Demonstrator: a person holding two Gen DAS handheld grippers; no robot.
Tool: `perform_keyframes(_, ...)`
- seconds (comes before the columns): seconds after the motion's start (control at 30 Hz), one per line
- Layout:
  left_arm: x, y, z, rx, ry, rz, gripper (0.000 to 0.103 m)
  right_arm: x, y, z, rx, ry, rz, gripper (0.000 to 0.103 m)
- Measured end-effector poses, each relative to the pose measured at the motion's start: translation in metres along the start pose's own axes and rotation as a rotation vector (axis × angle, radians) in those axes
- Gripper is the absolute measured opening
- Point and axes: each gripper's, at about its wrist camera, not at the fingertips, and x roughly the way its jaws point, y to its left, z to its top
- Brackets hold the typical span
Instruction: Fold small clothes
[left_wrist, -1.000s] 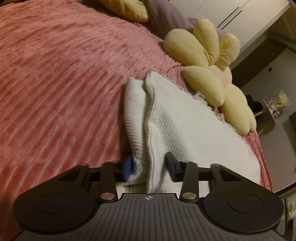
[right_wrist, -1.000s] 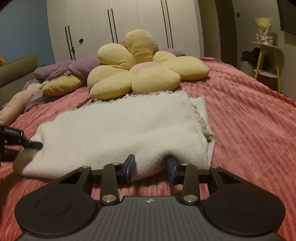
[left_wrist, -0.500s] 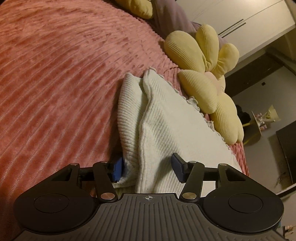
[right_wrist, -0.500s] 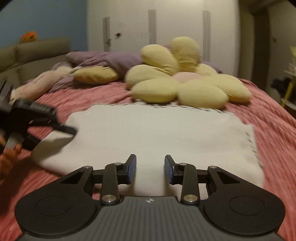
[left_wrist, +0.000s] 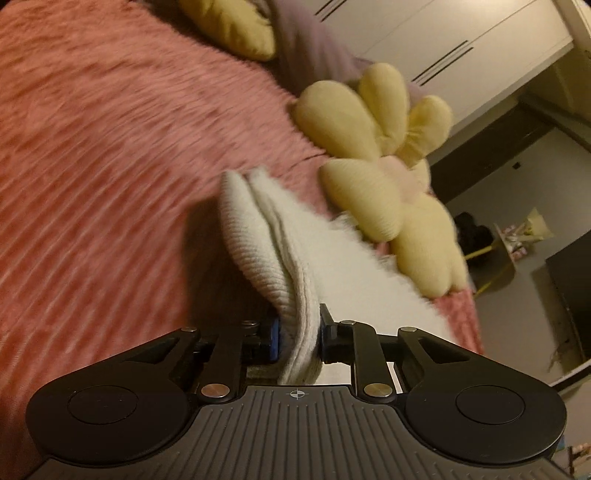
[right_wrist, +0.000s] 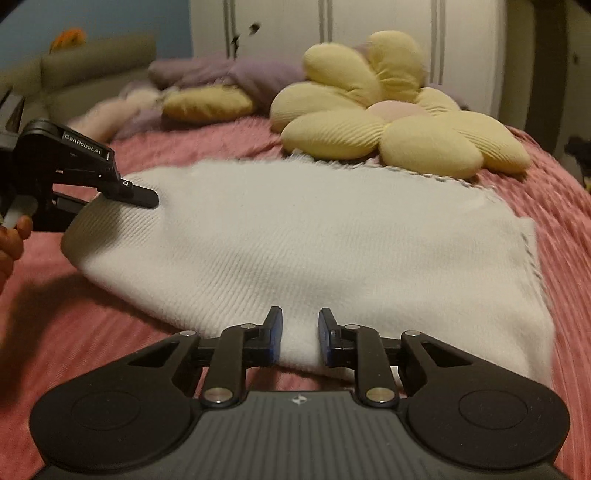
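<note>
A white ribbed knit garment (right_wrist: 295, 229) lies folded on the pink bedspread (right_wrist: 92, 350). My right gripper (right_wrist: 301, 332) is at its near edge with a bunch of the knit between the pads, and its jaws are closing on it. In the left wrist view the garment's (left_wrist: 258, 240) layered end rises off the bed. My left gripper (left_wrist: 299, 328) pinches that end, its jaws still closing. The right wrist view shows the left gripper (right_wrist: 146, 205) at the garment's left corner, held by a person's hand (right_wrist: 11, 240).
A yellow flower-shaped cushion (right_wrist: 388, 125) lies just beyond the garment's far edge. Behind it are a purple blanket (right_wrist: 240, 74) and a yellow pillow (right_wrist: 207, 103), then white wardrobe doors (right_wrist: 369, 22). A small side table (left_wrist: 509, 243) stands off the bed's far side.
The left jaws went from wide around the garment's end to pinching it, and that end has lifted off the bed. The right jaws have narrowed onto the near edge.
</note>
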Motion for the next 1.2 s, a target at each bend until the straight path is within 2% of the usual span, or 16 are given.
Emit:
perform_keyframes(0.1,-0.001,-0.033,0.001,0.054,0.01,-0.018,0.021,-0.019,-0.014,-0.006,0.054,-0.044,-0.024,0.021)
perform_keyframes(0.23,0.017,-0.089,-0.01,0.194,0.048,-0.023,0.021,-0.037,-0.04,-0.011,0.148,-0.078,-0.043,0.021)
perform_keyframes(0.37,0.059,-0.125,-0.038,0.288,0.113,0.009,0.023,-0.046,-0.062,-0.017,0.198,-0.085,-0.076,0.021)
perform_keyframes(0.47,0.086,-0.135,-0.065,0.357,0.138,0.047,0.029,-0.046,-0.075,-0.021,0.227,-0.069,-0.092,0.021)
perform_keyframes(0.57,0.093,-0.136,-0.085,0.41,0.1,0.032,0.041,-0.047,-0.083,-0.026,0.242,-0.056,-0.103,0.021)
perform_keyframes(0.63,0.09,-0.143,-0.093,0.455,0.094,-0.001,0.062,-0.045,-0.088,-0.029,0.258,-0.041,-0.106,0.021)
perform_keyframes(0.67,0.087,-0.147,-0.097,0.483,0.107,-0.021,0.08,-0.045,-0.089,-0.032,0.269,-0.035,-0.105,0.021)
perform_keyframes(0.77,0.069,-0.155,-0.106,0.56,0.109,-0.016,0.082,-0.043,-0.09,-0.034,0.291,-0.025,-0.103,0.021)
perform_keyframes(0.9,0.024,-0.141,-0.11,0.52,0.049,-0.055,0.083,-0.044,-0.09,-0.033,0.294,-0.027,-0.101,0.021)
perform_keyframes(1.0,-0.005,-0.117,-0.109,0.486,-0.008,0.008,0.085,-0.046,-0.094,-0.027,0.309,-0.039,-0.088,0.021)
perform_keyframes(1.1,-0.02,-0.092,-0.106,0.448,-0.063,0.126,0.088,-0.047,-0.101,-0.013,0.343,-0.069,-0.058,0.021)
perform_keyframes(1.17,-0.018,-0.075,-0.1,0.408,-0.066,0.223,0.089,-0.043,-0.107,0.0,0.383,-0.077,-0.004,0.029)
perform_keyframes(1.2,-0.016,-0.067,-0.098,0.388,-0.063,0.268,0.089,-0.037,-0.111,0.006,0.418,-0.07,0.045,0.046)
